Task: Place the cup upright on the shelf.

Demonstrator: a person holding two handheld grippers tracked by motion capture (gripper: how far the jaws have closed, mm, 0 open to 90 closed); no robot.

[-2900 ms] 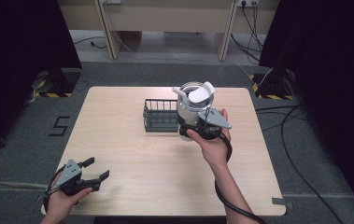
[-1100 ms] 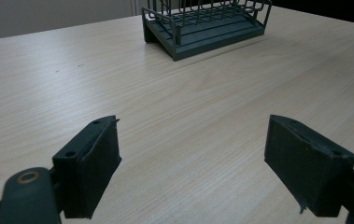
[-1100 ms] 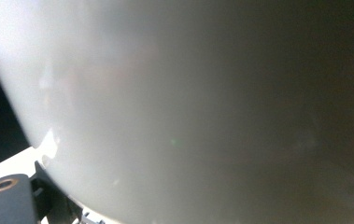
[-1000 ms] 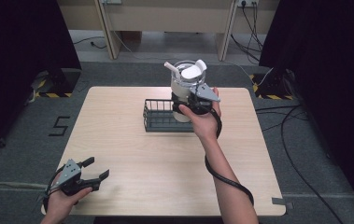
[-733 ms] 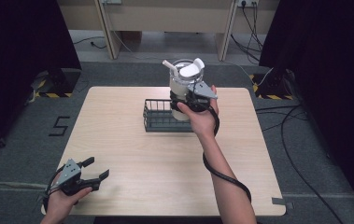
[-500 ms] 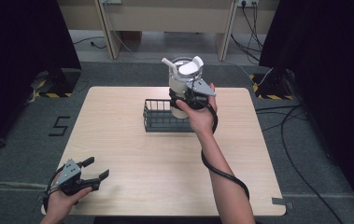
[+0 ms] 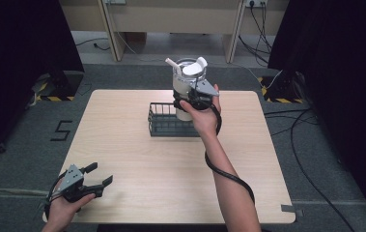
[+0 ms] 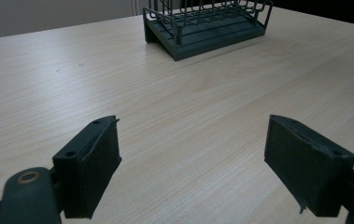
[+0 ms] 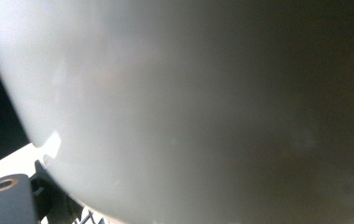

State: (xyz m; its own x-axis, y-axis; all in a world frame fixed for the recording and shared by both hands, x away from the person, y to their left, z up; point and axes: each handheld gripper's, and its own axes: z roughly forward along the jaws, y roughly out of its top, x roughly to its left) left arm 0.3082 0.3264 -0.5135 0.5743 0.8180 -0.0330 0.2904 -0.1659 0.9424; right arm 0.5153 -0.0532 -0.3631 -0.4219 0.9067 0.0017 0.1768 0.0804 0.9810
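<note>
A white, tall container (image 7: 186, 82) with a clear rim, a lid and a spout hangs in the air above the right end of a dark wire rack (image 7: 165, 119). My right gripper (image 7: 190, 100) is shut on the container's side, and its pale wall (image 9: 202, 102) sits right against the right gripper view. My left gripper (image 7: 98, 175) rests low at the table's near left corner, open, with nothing between its pads (image 8: 93, 161). The rack (image 8: 207, 23) stands far ahead of it.
The light wooden table (image 7: 137, 159) is bare around the rack. A black cable (image 7: 229, 176) trails along the right forearm. Dark curtains stand at both sides, and floor cables lie to the right.
The right gripper has lifted the container and carried it back and left, from the table's right of the rack to above the rack's right end. The left gripper has stayed put.
</note>
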